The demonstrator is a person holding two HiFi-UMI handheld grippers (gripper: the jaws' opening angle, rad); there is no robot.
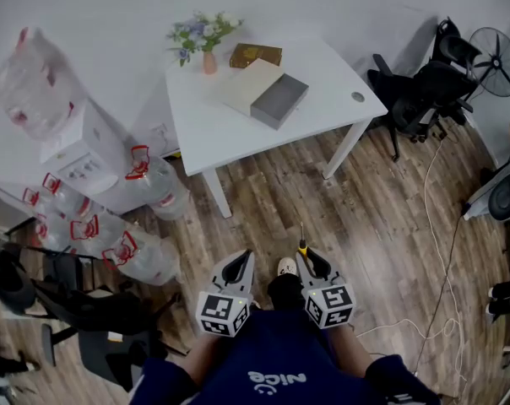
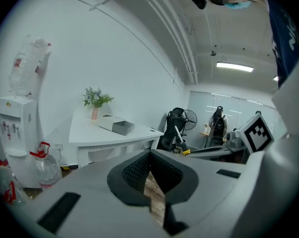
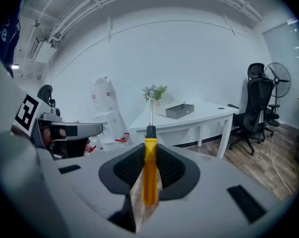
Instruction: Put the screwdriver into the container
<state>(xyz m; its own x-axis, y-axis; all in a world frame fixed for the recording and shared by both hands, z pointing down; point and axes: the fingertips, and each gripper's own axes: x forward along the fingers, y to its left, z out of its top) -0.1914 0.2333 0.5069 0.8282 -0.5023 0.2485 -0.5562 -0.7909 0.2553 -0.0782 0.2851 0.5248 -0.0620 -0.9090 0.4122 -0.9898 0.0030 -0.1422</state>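
Note:
My right gripper [image 1: 311,265] is shut on a yellow-handled screwdriver [image 1: 302,245], low in the head view, over the wooden floor. In the right gripper view the screwdriver [image 3: 149,170] stands upright between the pads, its metal shaft pointing at the white table [image 3: 207,117]. On that table sits the open grey container [image 3: 179,110], far ahead of the jaws. From the head view, the container [image 1: 279,100] lies mid-table. My left gripper [image 1: 238,270] hangs beside the right one, its jaws shut with nothing between them. The left gripper view also shows the container [image 2: 123,127] far off.
A beige box [image 1: 248,84], a brown box [image 1: 255,55] and a flower vase [image 1: 208,57] share the table. Water bottles [image 1: 128,256] and a dispenser [image 1: 78,146] crowd the left. Office chairs [image 1: 424,91], a fan [image 1: 496,61] and a floor cable [image 1: 445,285] are on the right.

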